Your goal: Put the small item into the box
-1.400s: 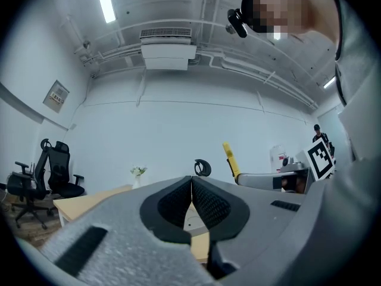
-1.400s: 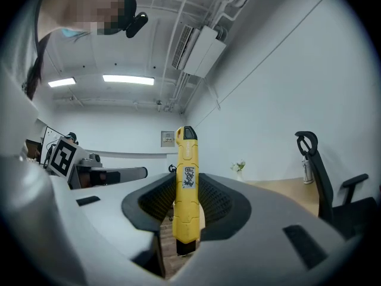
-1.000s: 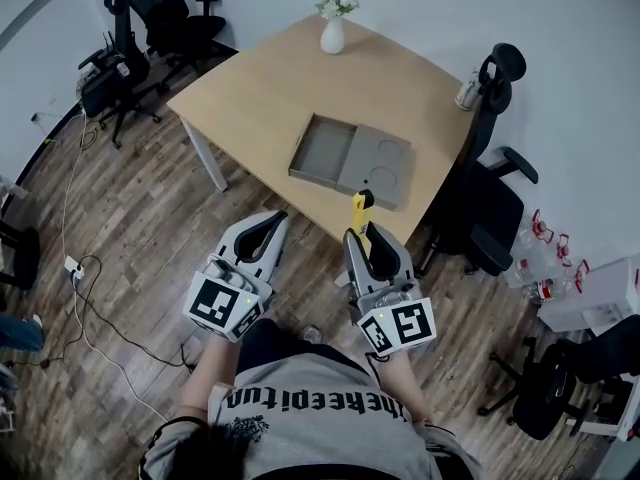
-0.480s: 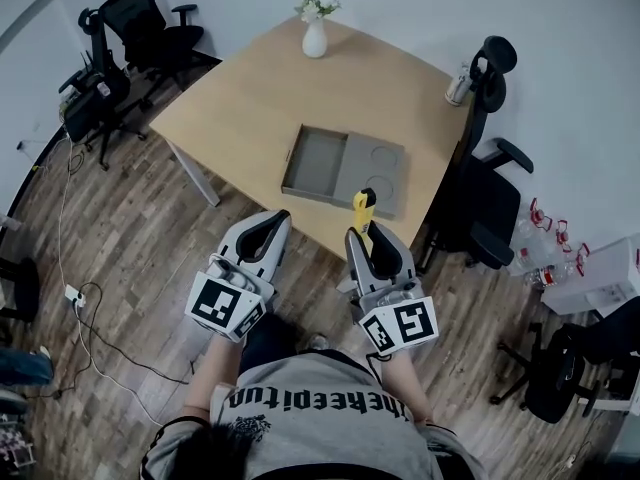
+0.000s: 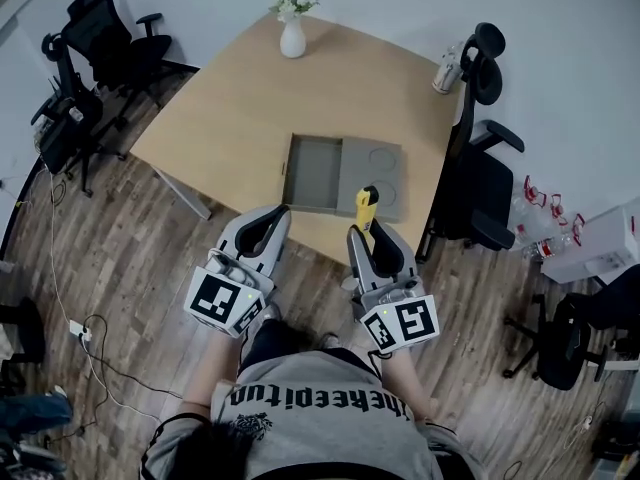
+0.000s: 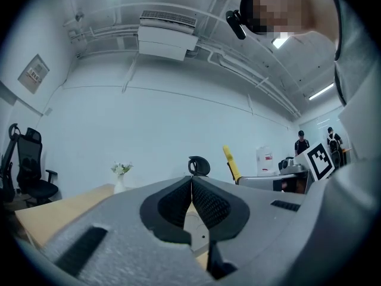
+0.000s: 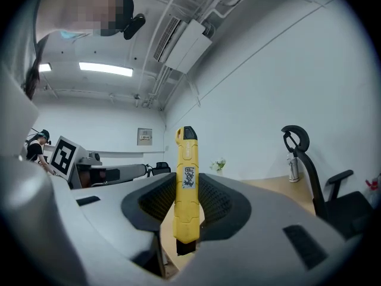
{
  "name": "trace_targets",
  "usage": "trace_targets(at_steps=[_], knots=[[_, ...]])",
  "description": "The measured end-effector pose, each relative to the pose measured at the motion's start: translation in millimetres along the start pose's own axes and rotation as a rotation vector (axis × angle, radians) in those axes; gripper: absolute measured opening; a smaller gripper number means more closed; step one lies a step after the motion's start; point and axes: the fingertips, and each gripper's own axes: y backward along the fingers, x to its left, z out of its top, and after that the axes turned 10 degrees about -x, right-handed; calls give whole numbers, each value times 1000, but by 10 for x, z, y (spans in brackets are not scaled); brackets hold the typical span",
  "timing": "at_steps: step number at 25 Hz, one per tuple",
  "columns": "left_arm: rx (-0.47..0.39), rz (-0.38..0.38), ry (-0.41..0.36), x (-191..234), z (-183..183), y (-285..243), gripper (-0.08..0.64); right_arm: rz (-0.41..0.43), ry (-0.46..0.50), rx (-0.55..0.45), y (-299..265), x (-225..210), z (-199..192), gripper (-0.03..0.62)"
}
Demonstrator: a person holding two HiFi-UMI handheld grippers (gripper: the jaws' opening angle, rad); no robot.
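A yellow utility knife (image 7: 186,189) stands upright between the jaws of my right gripper (image 7: 186,204), which is shut on it. In the head view the yellow utility knife (image 5: 366,207) sticks up from the right gripper (image 5: 368,230) at the near edge of the wooden table (image 5: 240,98). The open grey box (image 5: 318,174) lies on the table just beyond, its lid (image 5: 375,176) folded out to the right. My left gripper (image 5: 272,216) hovers to the left of the right one, shut with nothing in it. In the left gripper view the left gripper (image 6: 191,186) has its pads touching.
A white vase with flowers (image 5: 292,36) stands at the table's far edge. A black office chair (image 5: 478,158) stands at the table's right side, with a bottle (image 5: 446,65) near its headrest. More chairs (image 5: 100,43) stand at the far left. Cables (image 5: 75,308) run over the wood floor.
Both grippers have come closer to the table's near edge; the box and the table have shifted left and nearer in the head view. The knife stays in the right gripper.
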Motion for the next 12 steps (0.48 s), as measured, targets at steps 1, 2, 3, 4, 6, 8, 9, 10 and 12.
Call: trace_targets(at_steps=[1,2,3,4,6,8,9,10,12], knots=[[1,-9,3,51,-8,-23,17,-9,2,1,-47,2,-16,120],[2,-19,6,102,-19,-44,17,-17,5,1,-93,6,-34,121],[3,-30,10,149,-32,-61,17,-26,8,1,-136,12,-51,120],[4,-40,14,194,-44,-78,17,-34,10,1,-178,18,-66,120],[5,-54,21,273,-56,-109,17,-51,13,0,-251,24,-93,120],[4,-71,26,348,-58,-142,17,-67,16,0,-323,32,-118,121],[5,-79,28,391,-59,-159,17,-75,16,0,-362,38,-133,120],[6,-87,30,437,-61,-175,17,-82,17,1,-404,47,-152,120],[6,-102,34,536,-70,-203,17,-96,19,3,-489,68,-193,120]])
